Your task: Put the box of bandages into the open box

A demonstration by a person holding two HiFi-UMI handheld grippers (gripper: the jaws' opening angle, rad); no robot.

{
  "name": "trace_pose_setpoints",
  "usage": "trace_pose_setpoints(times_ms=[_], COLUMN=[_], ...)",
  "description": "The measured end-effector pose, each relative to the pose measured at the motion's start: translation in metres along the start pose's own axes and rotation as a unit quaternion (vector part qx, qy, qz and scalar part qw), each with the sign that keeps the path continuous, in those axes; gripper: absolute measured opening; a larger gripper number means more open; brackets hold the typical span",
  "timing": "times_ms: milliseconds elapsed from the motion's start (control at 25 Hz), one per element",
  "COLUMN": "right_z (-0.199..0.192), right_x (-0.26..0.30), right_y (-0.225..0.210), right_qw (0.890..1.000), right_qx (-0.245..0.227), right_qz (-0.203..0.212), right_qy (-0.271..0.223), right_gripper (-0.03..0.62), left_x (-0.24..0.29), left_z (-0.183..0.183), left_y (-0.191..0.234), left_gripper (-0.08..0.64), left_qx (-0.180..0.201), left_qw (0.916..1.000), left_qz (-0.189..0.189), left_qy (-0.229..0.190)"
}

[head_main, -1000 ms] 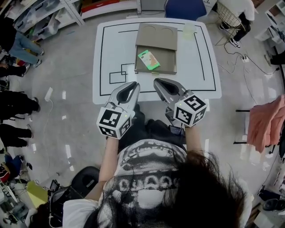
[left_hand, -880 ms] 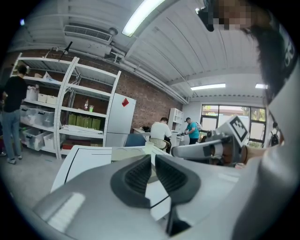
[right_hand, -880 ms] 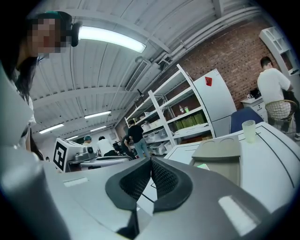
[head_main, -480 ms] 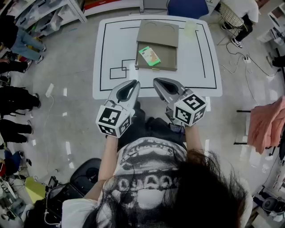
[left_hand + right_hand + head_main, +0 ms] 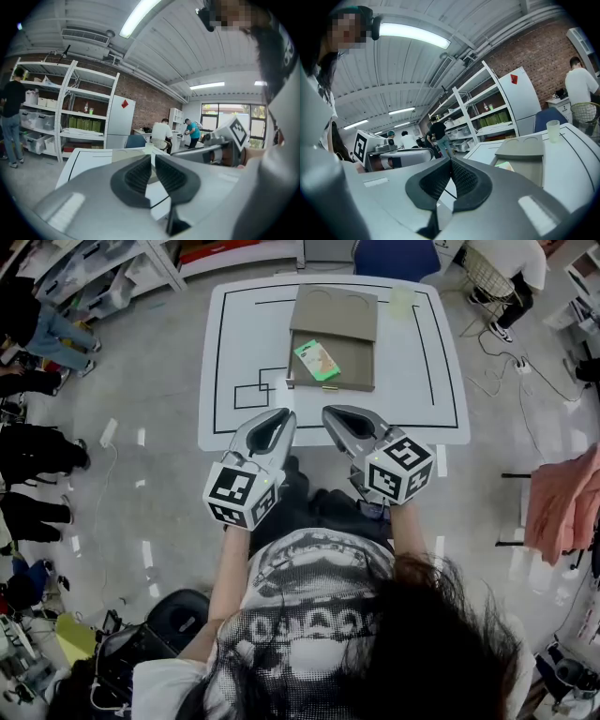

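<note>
The green box of bandages lies askew in the left part of the open brown cardboard box, whose lid is folded back away from me. The same carton shows in the right gripper view, with a green patch of the bandage box inside it. My left gripper and right gripper hover side by side over the table's near edge, well short of the carton. Both are shut, pads together, with nothing between them.
The white table carries black tape lines and a pale cup at its far right corner. Shelving stands at the far left. People stand along the left side and one sits at the far right. A pink cloth hangs at the right.
The head view has drifted a little, so the table sits slightly higher in the picture. Both grippers and the bandage box keep their places.
</note>
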State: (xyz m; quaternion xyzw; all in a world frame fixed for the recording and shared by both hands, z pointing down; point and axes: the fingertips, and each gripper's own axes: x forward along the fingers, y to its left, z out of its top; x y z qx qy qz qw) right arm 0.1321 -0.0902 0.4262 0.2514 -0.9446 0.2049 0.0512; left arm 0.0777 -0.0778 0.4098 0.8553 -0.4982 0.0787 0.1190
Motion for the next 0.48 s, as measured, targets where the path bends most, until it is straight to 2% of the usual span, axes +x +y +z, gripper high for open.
trace_pose_setpoints(times_ms=[480], right_z=[-0.001], right_x=[-0.008], right_y=[0.015], right_qw=[1.0], right_qx=[-0.003], right_qz=[0.003], right_qy=[0.0], right_gripper=[-0.015], left_x=[-0.014], left_z=[0.002], left_y=[-0.007], left_gripper=[0.0], left_qx=[0.001], left_qw=[1.0], left_qz=[0.002], left_qy=[-0.005])
